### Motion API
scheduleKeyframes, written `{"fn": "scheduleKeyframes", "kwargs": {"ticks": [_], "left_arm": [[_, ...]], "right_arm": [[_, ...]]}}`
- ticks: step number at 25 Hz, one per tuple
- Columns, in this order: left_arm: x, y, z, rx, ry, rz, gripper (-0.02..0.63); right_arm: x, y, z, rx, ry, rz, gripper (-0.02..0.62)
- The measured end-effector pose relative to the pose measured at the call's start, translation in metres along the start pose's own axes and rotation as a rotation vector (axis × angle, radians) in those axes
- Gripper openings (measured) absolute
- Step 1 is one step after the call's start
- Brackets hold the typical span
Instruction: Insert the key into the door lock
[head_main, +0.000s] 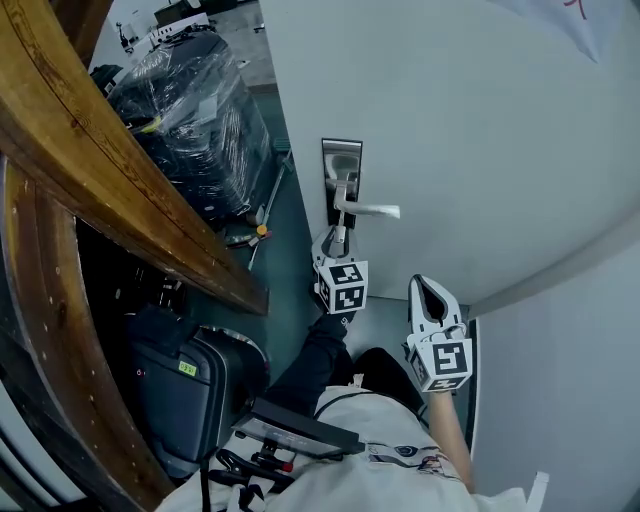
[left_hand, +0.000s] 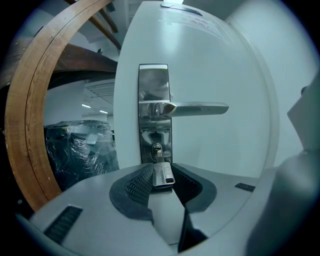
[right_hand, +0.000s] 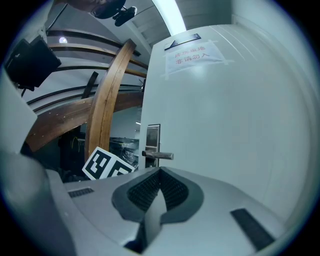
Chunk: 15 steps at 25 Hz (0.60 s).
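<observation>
Only writing around is a paper sign (right_hand: 192, 54) taped high on the white door (right_hand: 225, 130). It has red characters, too blurry for me to read. The dark case (head_main: 185, 395) at lower left has a small green tag, also unreadable. Both grippers carry black-and-white marker cubes.

Left of the door there's a big curved wooden beam (head_main: 110, 170). Behind it sits a dark load (head_main: 190, 110) wrapped in clear film. The case is zipped shut, so no idea what's in it. Some cables and small red bits lie by the person's lap, too small to make out.

The left gripper (left_hand: 162, 172) is right up at the steel lock plate (left_hand: 154, 112), below the lever handle (left_hand: 192, 108). It's clamped on the key (left_hand: 163, 175), whose flat silver head is pinched between the ribbed pads. The blade points straight at the keyhole (left_hand: 157, 149) and its tip reaches the slot. I can't tell how far in it sits. Nothing blocks the lock, and the handle sticks out to the right, above the key.

The right gripper (right_hand: 160, 172) hangs back from the door, lower and to the right of the left one. Its jaws are closed together with nothing between them. From its own view the lock plate and handle show past the left gripper's cube (right_hand: 107, 165).
</observation>
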<state>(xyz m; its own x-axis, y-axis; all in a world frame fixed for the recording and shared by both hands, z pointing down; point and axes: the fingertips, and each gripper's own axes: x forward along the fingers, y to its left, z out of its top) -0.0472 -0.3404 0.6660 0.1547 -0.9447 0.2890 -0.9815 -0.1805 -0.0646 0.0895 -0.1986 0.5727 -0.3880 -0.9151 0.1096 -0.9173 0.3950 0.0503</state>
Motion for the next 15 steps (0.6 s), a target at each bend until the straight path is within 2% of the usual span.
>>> {"fn": "scheduleKeyframes", "kwargs": {"ticks": [15], "left_arm": [[0.0000,0.0057,-0.0010,0.023,-0.001,0.003,0.117]], "right_arm": [[0.0102,0.0042,-0.0088,0.010,0.011,0.020,0.006]]}}
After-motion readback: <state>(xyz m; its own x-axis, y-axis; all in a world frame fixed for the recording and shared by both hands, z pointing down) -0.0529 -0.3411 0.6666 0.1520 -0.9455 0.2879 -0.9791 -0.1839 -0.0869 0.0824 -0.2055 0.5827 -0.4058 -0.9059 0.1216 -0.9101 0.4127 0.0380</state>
